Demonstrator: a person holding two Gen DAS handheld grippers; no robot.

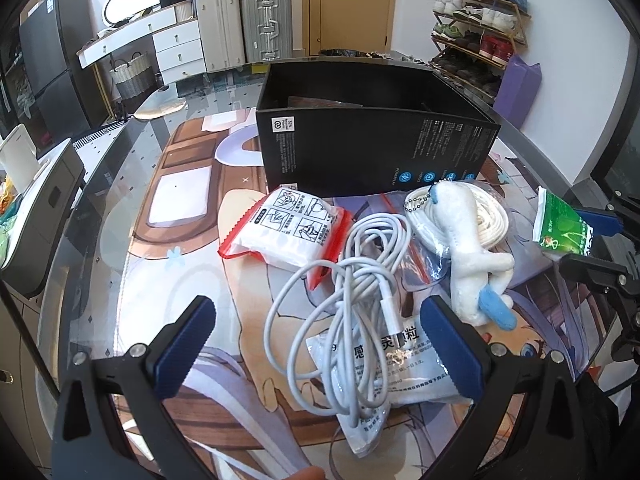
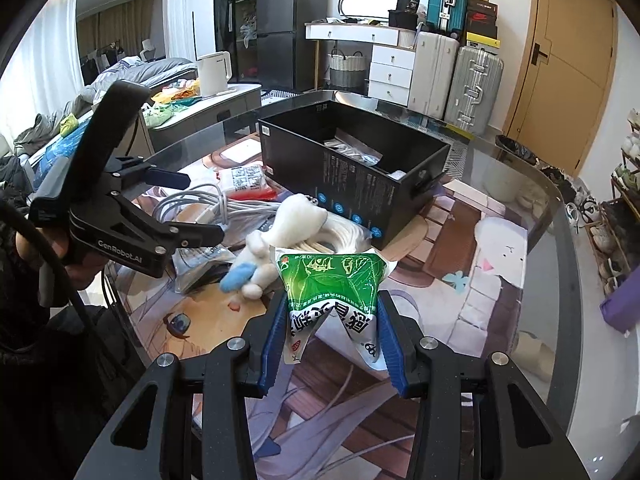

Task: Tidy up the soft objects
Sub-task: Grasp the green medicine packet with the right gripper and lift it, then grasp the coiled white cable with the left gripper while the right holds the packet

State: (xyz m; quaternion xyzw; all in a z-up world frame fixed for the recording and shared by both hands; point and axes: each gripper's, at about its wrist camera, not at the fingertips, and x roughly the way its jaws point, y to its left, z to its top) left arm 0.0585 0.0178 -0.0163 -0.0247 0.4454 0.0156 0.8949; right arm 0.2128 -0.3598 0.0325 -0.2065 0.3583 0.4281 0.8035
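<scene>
My right gripper is shut on a green and white packet and holds it above the table; the packet also shows in the left wrist view. My left gripper is open over a coiled white cable lying on a white sachet. A white plush toy with blue tips, a coiled white cord in a clear bag and a red-edged white pack lie in front of the open black box.
The glass table carries a printed cartoon mat. The black box holds a clear wrapper. Suitcases, white drawers and a shoe rack stand beyond the table.
</scene>
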